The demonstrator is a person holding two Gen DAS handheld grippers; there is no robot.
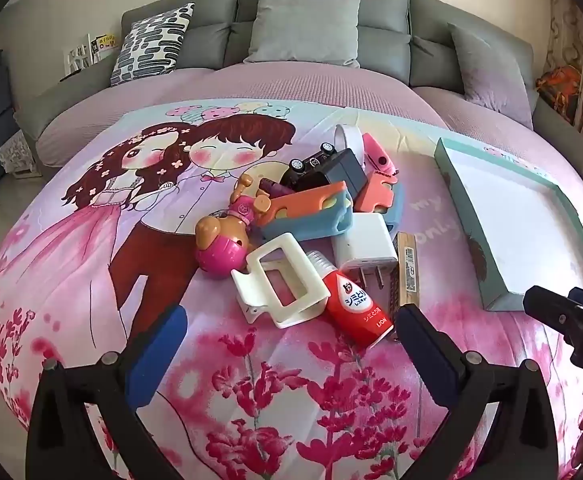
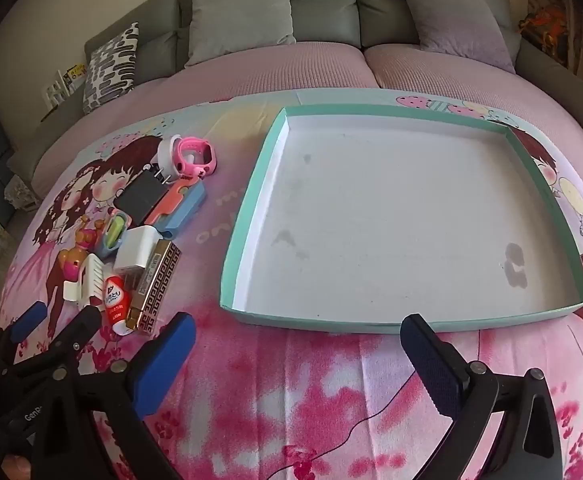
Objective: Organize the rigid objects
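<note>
Two grippers we hold wide open and empty over the bed's cartoon quilt (image 1: 91, 208): the left gripper (image 1: 291, 328) at the bottom of its frame, just below a red bottle (image 1: 357, 312) and white clip (image 1: 281, 280) in the toy pile, the right gripper (image 2: 297, 340) below the teal tray (image 2: 247, 200), which fills the centre of its frame.

toy pile (image 1: 311, 224), beside seemingly empty tray (image 2: 251, 184)
</note>
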